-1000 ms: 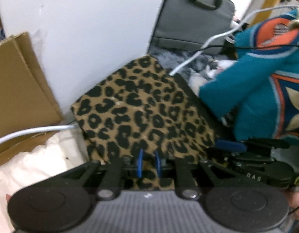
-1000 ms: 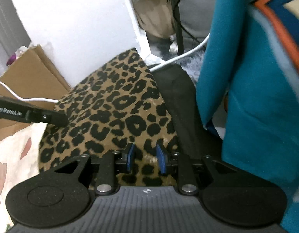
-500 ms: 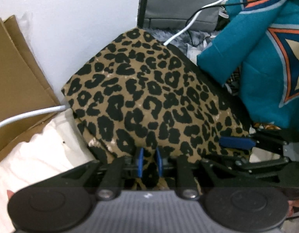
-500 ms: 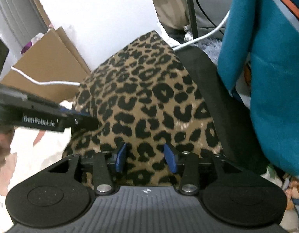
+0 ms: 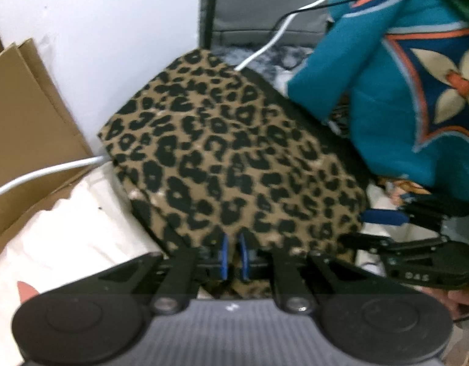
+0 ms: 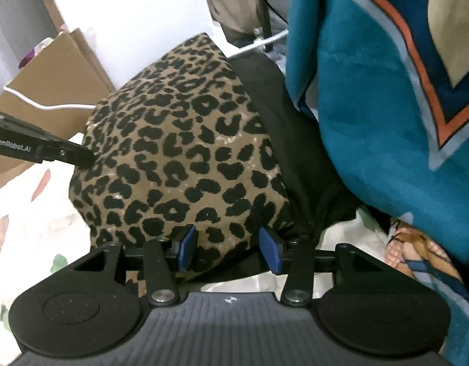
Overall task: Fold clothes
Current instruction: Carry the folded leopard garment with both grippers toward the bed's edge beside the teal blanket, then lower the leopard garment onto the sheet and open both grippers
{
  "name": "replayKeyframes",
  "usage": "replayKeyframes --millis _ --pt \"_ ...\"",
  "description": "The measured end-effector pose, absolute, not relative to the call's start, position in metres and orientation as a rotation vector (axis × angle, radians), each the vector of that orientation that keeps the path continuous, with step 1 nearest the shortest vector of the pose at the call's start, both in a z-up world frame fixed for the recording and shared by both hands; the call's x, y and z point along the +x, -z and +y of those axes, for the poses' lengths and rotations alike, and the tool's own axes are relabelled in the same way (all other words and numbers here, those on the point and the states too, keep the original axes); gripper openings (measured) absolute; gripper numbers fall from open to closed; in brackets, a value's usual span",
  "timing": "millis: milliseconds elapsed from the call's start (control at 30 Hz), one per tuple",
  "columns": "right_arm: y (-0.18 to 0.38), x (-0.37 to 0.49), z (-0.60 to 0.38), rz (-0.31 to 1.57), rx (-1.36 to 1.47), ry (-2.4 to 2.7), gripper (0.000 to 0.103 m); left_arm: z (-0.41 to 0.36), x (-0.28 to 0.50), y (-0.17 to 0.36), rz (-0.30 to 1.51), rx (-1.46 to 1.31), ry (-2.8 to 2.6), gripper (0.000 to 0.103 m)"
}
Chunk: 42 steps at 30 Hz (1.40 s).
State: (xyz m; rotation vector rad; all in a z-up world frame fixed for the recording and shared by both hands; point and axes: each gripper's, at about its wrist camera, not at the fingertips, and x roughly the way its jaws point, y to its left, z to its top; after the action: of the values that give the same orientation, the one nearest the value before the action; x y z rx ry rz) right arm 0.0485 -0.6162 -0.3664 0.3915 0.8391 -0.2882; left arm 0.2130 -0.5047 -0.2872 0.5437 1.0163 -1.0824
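Leopard-print garment (image 5: 231, 158), folded into a rough block with a black layer under it along its right edge, fills the centre of both wrist views. Left gripper (image 5: 232, 257), bottom centre of its frame: blue pads (image 5: 223, 256) drawn nearly together, pinching the garment's near edge. Right gripper (image 6: 228, 248), bottom centre of its frame: jaws parted wide, blue pads (image 6: 269, 248) on either side of the garment's near corner, cloth between them but not clamped. In the left wrist view the right gripper (image 5: 383, 218) shows at lower right, beside the garment's right edge. In the right wrist view a finger of the left gripper (image 6: 63, 152) reaches in from the left edge, its tip touching the garment's left side. The garment lies on white bedding (image 5: 72, 225) at lower left. Teal patterned blanket (image 6: 386, 91) hangs at right, close against the black layer. Cardboard (image 5: 24, 113) and a white cable (image 5: 45, 172) at left; white wall (image 5: 106, 30) behind; grey bag (image 5: 264, 3) at top.
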Motion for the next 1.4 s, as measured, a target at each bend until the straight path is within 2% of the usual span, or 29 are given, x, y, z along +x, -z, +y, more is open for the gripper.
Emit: replayKeyframes --millis 367,667,933,1000,1033,1067,1133,1267,1367,1400 --pt "0.363 0.064 -0.591 0.818 0.414 0.230 0.053 -0.504 0.199 0.323 1.057 0.563 1.079 0.008" --pt "0.380 0.063 -0.578 0.880 0.454 0.242 0.053 -0.499 0.195 0.322 1.070 0.602 1.045 0.007" --pt "0.392 0.047 -0.557 0.984 0.430 0.245 0.053 -0.461 0.207 0.314 1.119 0.576 0.950 0.009" --pt "0.389 0.043 -0.555 0.992 0.433 0.251 0.053 -0.448 0.210 0.303 1.117 0.573 0.936 0.023" --pt "0.386 0.041 -0.555 0.992 0.438 0.254 0.053 -0.441 0.212 0.296 1.118 0.576 0.921 0.038" --pt "0.380 0.040 -0.555 0.987 0.448 0.255 0.053 -0.434 0.214 0.290 1.117 0.577 0.907 0.045" --pt "0.370 0.036 -0.555 0.974 0.468 0.258 0.053 -0.421 0.218 0.274 1.117 0.562 0.893 0.049" --pt "0.341 0.033 -0.553 0.954 0.500 0.261 0.057 -0.400 0.219 0.240 1.098 0.557 0.861 0.073" --pt "0.319 0.032 -0.552 0.942 0.509 0.264 0.073 -0.387 0.216 0.218 1.098 0.556 0.844 0.075" --pt "0.312 0.033 -0.551 0.944 0.520 0.271 0.081 -0.382 0.215 0.210 1.099 0.555 0.836 0.076"
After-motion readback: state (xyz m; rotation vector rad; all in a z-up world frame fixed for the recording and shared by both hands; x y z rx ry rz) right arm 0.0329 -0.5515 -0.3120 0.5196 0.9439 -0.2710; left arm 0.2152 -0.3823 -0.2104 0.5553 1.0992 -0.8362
